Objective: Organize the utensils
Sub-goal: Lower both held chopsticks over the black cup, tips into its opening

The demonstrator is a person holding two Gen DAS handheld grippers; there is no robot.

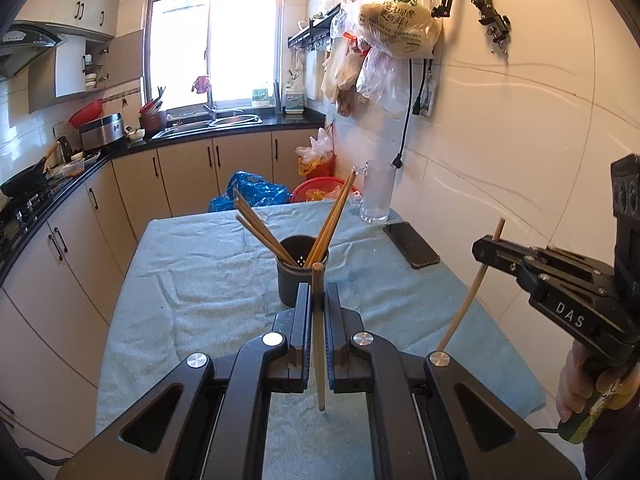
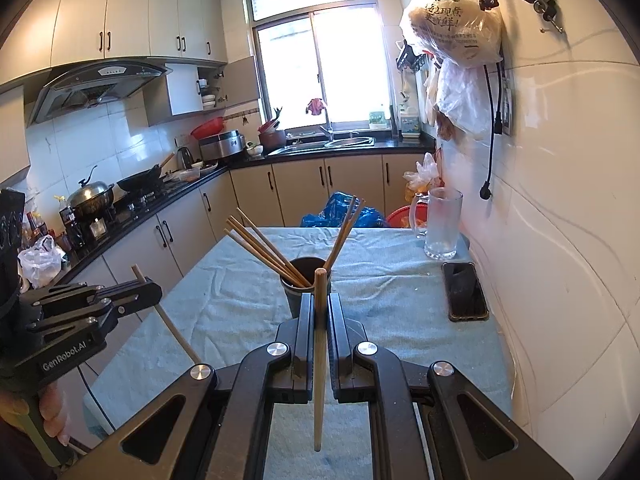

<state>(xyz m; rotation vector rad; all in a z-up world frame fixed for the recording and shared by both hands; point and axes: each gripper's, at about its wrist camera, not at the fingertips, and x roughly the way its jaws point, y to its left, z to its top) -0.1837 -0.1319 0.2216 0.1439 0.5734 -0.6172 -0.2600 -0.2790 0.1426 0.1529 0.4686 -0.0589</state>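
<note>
A dark utensil cup (image 1: 294, 284) (image 2: 301, 292) stands mid-table on the blue cloth and holds several wooden chopsticks (image 1: 264, 236) (image 2: 260, 244) that lean left and right. My left gripper (image 1: 318, 292) is shut on a single chopstick (image 1: 318, 340), held upright just in front of the cup. It also shows in the right wrist view (image 2: 142, 288) at the left. My right gripper (image 2: 319, 304) is shut on another chopstick (image 2: 319, 360), also upright before the cup. It shows in the left wrist view (image 1: 486, 246) at the right, with its chopstick (image 1: 466, 300) slanting down.
A glass mug (image 1: 377, 192) (image 2: 442, 224) and a black phone (image 1: 411, 245) (image 2: 466, 286) lie at the table's far right by the tiled wall. Kitchen counters (image 2: 168, 192) run along the left and back. Blue bag (image 1: 256, 192) and red basket (image 1: 320, 188) sit beyond the table.
</note>
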